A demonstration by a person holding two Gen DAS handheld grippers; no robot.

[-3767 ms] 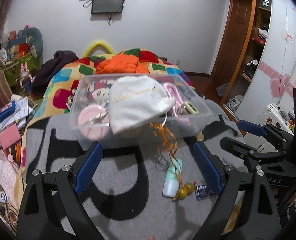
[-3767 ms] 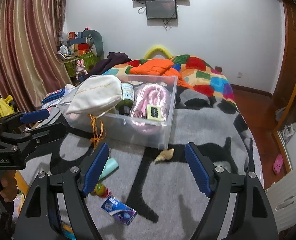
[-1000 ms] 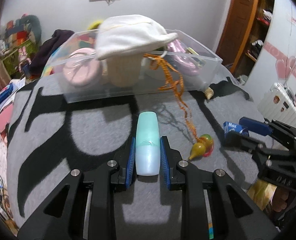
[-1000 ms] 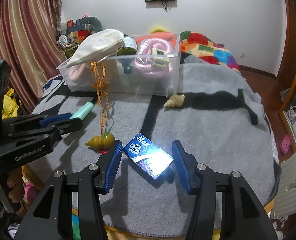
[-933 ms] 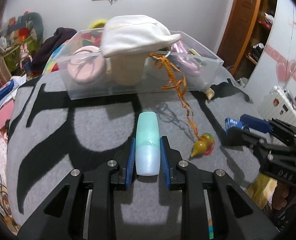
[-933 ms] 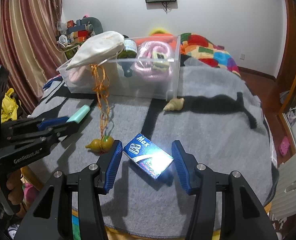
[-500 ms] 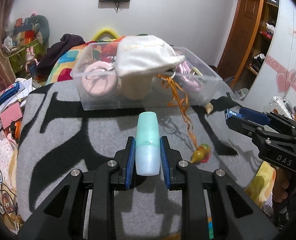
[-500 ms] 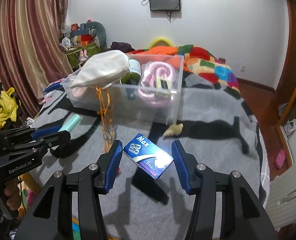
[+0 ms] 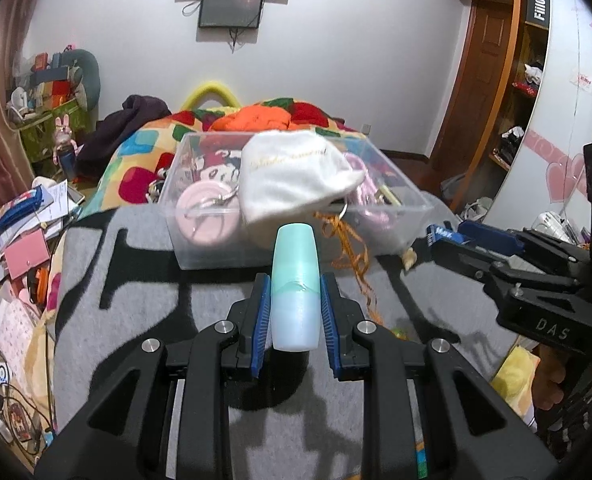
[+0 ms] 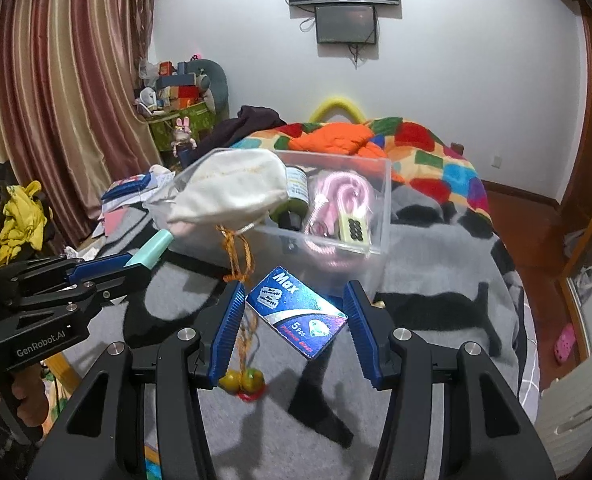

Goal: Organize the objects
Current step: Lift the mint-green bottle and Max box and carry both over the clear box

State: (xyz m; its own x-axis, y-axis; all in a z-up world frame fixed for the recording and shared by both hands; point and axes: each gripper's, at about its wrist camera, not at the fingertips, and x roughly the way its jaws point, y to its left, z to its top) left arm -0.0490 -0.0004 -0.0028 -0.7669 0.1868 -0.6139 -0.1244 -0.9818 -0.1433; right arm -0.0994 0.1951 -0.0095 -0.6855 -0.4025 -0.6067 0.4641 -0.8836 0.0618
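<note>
Left wrist view: left tool (image 9: 295, 312) clamped on mint-capped pale-blue tube (image 9: 296, 292) — right tool (image 10: 294, 330) clamps blue "Max" blade box (image 10: 295, 312).

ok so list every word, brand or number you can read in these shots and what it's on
"Max" and "5 pcs": flat blue cardboard box in the right gripper.
"GenRobot.AI": black left gripper.
"DAS": right gripper body.
"Fiiio": black sign on the wooden shelf.
Gold script on the white cloth pouch: unreadable.
</note>
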